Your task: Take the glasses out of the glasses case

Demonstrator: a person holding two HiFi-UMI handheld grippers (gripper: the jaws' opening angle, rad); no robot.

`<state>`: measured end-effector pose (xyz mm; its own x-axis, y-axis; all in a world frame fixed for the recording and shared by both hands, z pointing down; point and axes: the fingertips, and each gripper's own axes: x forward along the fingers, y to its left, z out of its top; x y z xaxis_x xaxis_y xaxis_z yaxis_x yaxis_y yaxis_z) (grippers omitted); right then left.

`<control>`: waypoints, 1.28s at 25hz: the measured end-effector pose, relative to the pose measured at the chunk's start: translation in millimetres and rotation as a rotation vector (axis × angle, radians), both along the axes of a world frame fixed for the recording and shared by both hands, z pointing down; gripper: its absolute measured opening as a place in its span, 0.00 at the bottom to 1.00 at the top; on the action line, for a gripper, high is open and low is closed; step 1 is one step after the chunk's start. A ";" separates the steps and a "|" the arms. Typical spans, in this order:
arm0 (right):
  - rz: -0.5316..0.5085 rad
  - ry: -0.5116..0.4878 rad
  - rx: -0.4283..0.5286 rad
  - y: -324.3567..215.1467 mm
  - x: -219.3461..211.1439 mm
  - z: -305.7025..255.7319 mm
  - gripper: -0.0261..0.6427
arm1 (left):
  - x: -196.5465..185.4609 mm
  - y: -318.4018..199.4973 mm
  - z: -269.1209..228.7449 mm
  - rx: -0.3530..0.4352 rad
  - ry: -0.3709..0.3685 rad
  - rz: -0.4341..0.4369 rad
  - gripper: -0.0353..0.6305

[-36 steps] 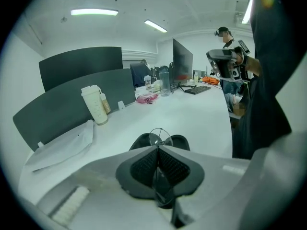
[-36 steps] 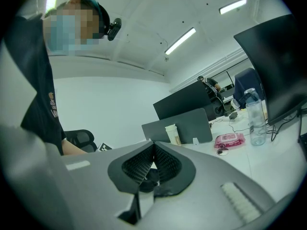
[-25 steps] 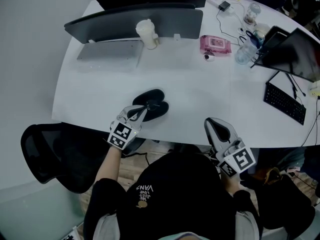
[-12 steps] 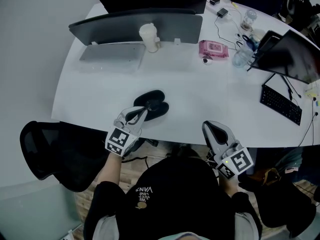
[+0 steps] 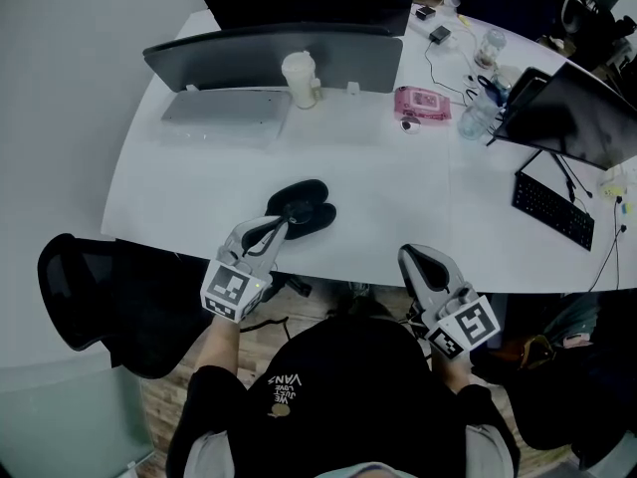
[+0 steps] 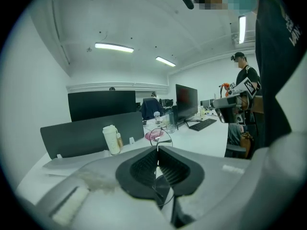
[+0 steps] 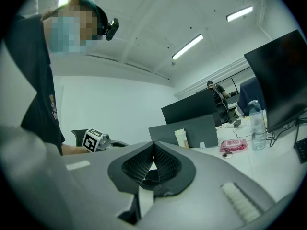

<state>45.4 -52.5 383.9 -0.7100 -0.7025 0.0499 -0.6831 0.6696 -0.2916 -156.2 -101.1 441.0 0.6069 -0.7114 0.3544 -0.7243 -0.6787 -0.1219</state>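
Glasses clamped in left tool, just beside case, right tool closed, empty.

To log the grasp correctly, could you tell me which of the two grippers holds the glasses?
The left gripper: its shut jaws pinch the thin wire glasses near the black case; the right gripper has its jaws shut on nothing.
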 end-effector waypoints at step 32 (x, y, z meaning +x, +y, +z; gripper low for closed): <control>-0.022 0.041 0.024 63.3 -25.8 -9.0 0.04 | -25.1 97.2 -27.6 0.013 0.187 -0.114 0.06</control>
